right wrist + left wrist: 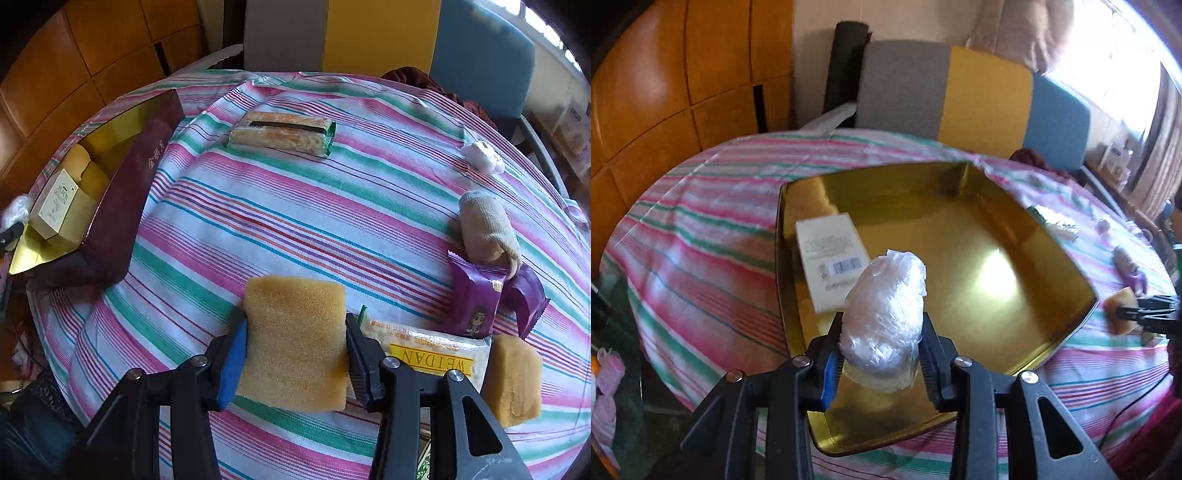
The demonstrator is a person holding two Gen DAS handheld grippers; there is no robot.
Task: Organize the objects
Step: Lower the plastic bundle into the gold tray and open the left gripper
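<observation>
1. Fingers of our left gripper (pixel 882 345) pinch a wad of clear plastic wrap (pixel 886 314), holding it above the near end of the gold-lined tin (pixel 997 206), likely so it can drop straight inside.
2. Our right gripper (pixel 295 347) has its fingers pressed against both sides of a yellow sponge (pixel 295 339), which sits at or just over the striped tablecloth (pixel 295 206), well apart from the tin.
3. We see a white carton (pixel 831 258) already lying in the tin's left side, leaving the middle bare for more.
4. Still out on the cloth: a green-ended snack pack (pixel 282 133), a purple packet (pixel 476 295), a knitted glove (pixel 487 229), a second sponge (pixel 513 380) and a yellow-labelled packet (pixel 428 350).
5. We judge the sorting barely begun; the sponge faces a long carry leftward to the tin.
</observation>
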